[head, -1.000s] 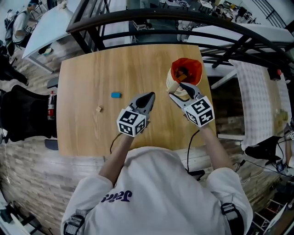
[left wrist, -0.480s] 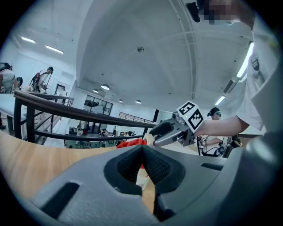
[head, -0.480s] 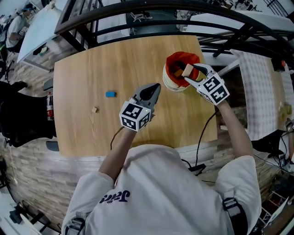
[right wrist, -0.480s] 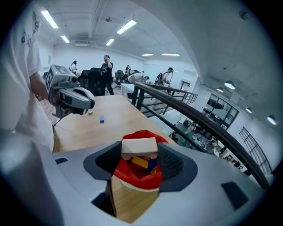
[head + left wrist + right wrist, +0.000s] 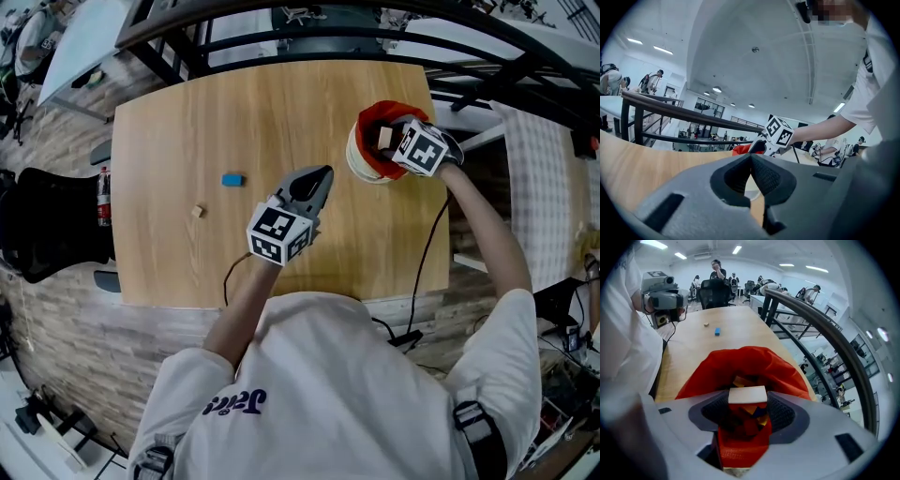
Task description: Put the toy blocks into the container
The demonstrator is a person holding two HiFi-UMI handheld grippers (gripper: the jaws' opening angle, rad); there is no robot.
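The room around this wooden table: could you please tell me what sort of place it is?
Likely an open-plan office or lab: desks and office chairs behind the table, strip lights overhead, other people nearby.

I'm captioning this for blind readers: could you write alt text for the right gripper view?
The right claw grips a pale block directly over the open red-lined container, which already has coloured blocks inside. Beyond it on the wooden table lie a blue block and a small tan block.
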